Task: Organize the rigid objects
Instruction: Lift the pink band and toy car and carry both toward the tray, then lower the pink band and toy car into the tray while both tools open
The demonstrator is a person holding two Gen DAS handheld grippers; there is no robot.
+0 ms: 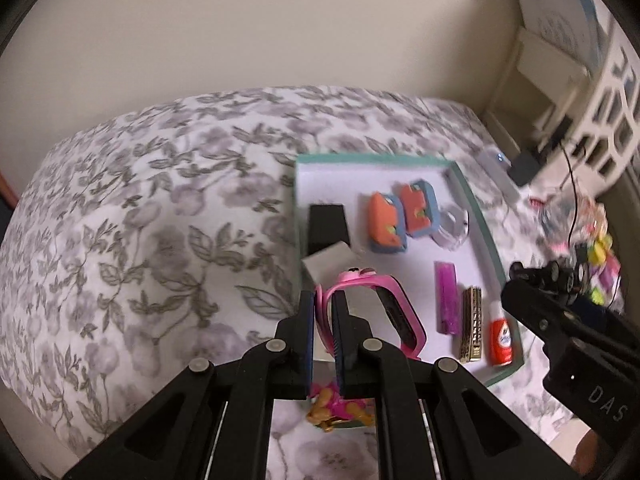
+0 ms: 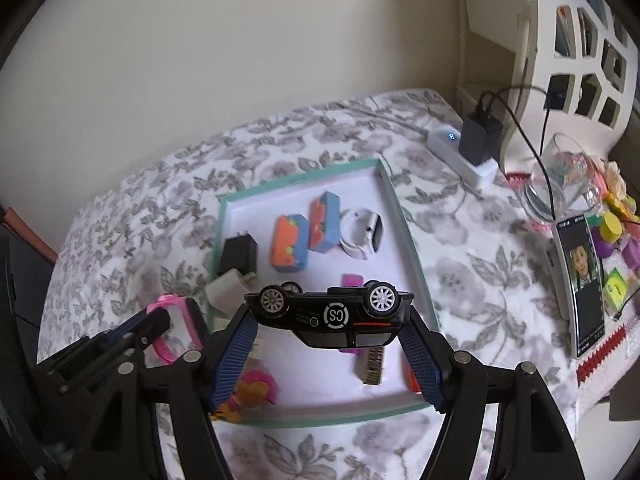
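Doll [image 2: 250, 394] mostly hidden behind right claw [image 2: 328, 322] finger. Toy car [image 2: 332, 314] covers purple item [image 2: 352, 280] and top of harmonica [image 2: 372, 368]. Red bottle [image 2: 412, 376] mostly occluded. Phone [image 2: 584, 280] screen content blurred. Shelf [image 1: 560, 60] motion-blurred, cut by frame edge.

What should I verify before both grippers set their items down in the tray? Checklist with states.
1. Left gripper shut on pink watch: ok.
2. Right gripper holds black toy car by its ends: ok.
3. Car orientation: wheels up, not ok.
4. Bare floor in tray below car: cannot tell, car hides it.
5. Grippers apart from each other: ok.
6. Doll at tray's near edge, in or out: cannot tell.
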